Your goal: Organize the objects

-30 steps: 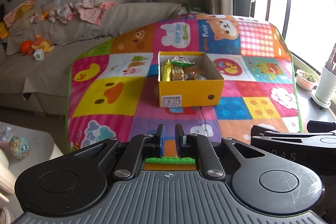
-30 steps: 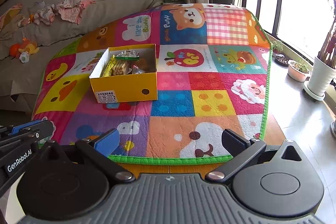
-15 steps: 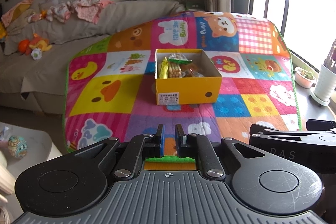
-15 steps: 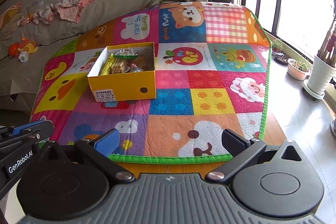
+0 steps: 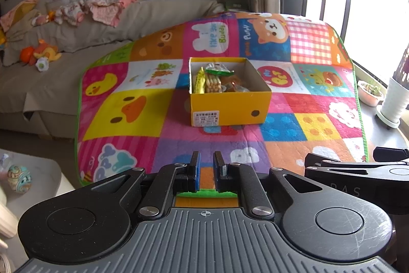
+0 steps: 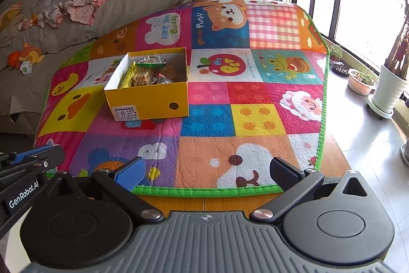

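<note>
Box (image 5: pixel 230 104) x1 w/ snacks on mat; left gripper (image 5: pixel 207 165) closed, empty; right gripper (image 6: pixel 207 170) wide, empty.

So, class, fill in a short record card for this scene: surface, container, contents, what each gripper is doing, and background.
surface: patchwork mat with cartoon animals, green edging, spread over a wooden table
container: open yellow box, lidless, white label on its near wall, on the mat
contents: snack packets, including a green one and biscuit sticks
left gripper: fingers nearly together, nothing between them
right gripper: fingers wide apart, nothing held
background: sofa with clothes and soft toys; potted plants by the window
</note>
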